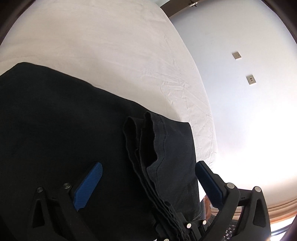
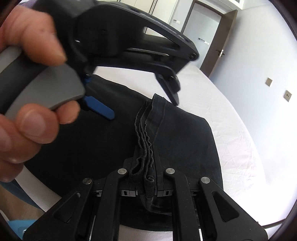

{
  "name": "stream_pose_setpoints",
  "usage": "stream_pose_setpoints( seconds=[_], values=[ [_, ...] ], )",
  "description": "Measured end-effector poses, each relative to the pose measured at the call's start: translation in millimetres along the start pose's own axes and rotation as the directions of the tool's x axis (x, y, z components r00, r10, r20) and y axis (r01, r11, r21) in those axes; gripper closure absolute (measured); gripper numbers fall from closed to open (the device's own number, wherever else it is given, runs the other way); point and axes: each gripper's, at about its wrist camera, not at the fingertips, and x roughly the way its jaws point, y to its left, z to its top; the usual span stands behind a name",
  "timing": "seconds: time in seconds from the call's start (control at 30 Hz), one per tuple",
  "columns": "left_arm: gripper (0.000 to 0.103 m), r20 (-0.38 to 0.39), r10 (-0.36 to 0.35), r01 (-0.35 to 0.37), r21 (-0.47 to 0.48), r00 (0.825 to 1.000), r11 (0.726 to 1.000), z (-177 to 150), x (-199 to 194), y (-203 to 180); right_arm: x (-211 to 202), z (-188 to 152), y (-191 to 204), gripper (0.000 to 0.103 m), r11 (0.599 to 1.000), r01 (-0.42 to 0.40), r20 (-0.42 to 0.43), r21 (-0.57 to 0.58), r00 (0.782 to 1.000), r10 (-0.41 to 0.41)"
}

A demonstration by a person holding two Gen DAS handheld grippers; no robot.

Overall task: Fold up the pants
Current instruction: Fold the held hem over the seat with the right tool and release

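Black pants (image 1: 55, 120) lie spread on a white bed (image 1: 111, 46). My right gripper (image 2: 145, 148) is shut on a bunch of stacked hem edges (image 2: 144, 133) and holds them just above the cloth. In the left wrist view the same layered edge (image 1: 146, 148) runs down into the right gripper (image 1: 172, 209). My left gripper (image 1: 148, 165) is open, its blue pads (image 1: 89, 185) wide apart on either side of that edge and not pressing it. The right wrist view shows the left gripper (image 2: 143, 109) hovering over the pants in a person's hand (image 2: 33, 37).
The bed's right edge (image 1: 209, 129) runs close to a pale wall with two sockets (image 1: 251, 80). A brown door (image 2: 220, 37) and a wardrobe (image 2: 159, 11) stand beyond the far end. White sheet (image 2: 232, 139) lies bare to the right of the pants.
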Motion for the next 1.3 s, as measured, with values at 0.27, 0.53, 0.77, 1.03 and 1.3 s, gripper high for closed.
stream_pose_setpoints(
  seconds=[0.27,0.53,0.77,1.03,1.3],
  values=[
    [0.09,-0.065,0.039,-0.034,0.076,0.997,0.997,3,8,-4,-30,-1,25,0.094,0.999,0.011,0.023,-0.048,1.0,-0.01],
    [0.094,-0.05,0.063,-0.053,0.177,0.997,0.983,8,-32,7,-57,11,66,0.094,0.991,-0.005,0.042,-0.134,0.999,0.011],
    [0.094,-0.042,0.135,-0.125,0.186,0.99,0.975,28,-63,43,-73,25,139,0.094,0.962,-0.103,0.04,-0.251,0.992,0.117],
    [0.094,-0.041,0.24,-0.229,0.186,0.97,0.956,37,-72,76,-72,26,216,0.094,0.92,-0.208,-0.026,-0.332,0.977,0.211],
    [0.087,-0.032,0.266,-0.255,0.185,0.964,0.949,39,-67,84,-66,10,257,0.093,0.897,-0.253,-0.096,-0.363,0.968,0.234]
  ],
)
